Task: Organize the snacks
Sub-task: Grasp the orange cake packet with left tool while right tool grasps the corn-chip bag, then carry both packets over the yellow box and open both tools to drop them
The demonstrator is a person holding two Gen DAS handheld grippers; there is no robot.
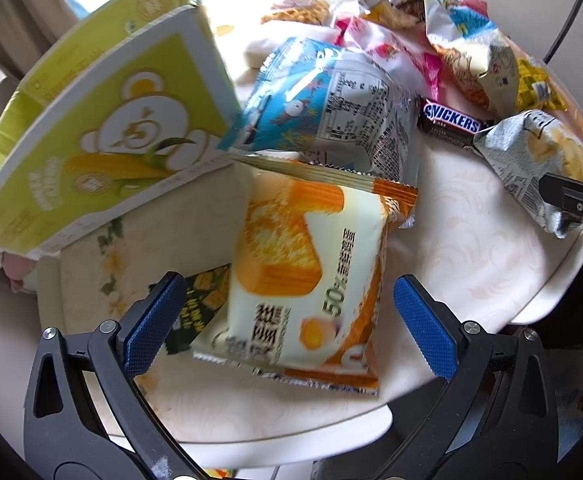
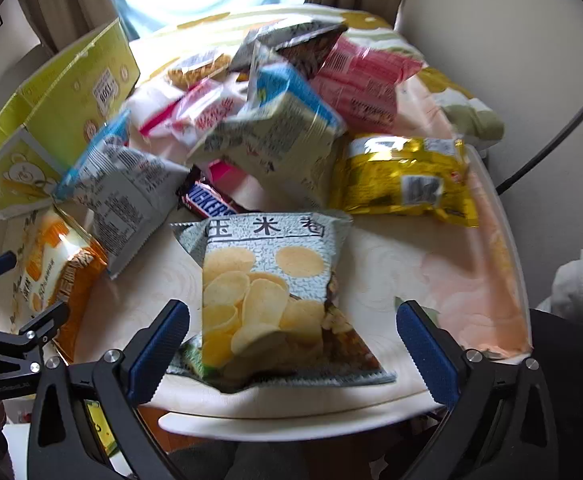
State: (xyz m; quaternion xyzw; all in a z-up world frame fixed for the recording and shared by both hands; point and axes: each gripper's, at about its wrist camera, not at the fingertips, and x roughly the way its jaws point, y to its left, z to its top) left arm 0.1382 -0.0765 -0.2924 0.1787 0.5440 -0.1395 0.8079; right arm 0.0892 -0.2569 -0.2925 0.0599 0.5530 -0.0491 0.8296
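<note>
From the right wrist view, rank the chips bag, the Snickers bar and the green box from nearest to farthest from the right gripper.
1. chips bag, lying between the open fingers of the right gripper.
2. Snickers bar, just beyond the bag, slightly left.
3. green box, far left.

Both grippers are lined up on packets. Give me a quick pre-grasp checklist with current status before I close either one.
1. Left gripper open, orange cake packet between its fingers: ok.
2. Right gripper open, chip bag between its fingers: ok.
3. Cake packet free of neighbours: not ok, a dark green packet lies partly under it.
4. Chip bag fully on the table: not ok, its near edge overhangs the rim.
5. Green box open to receive snacks: ok.
6. Box contents: cannot tell.
</note>
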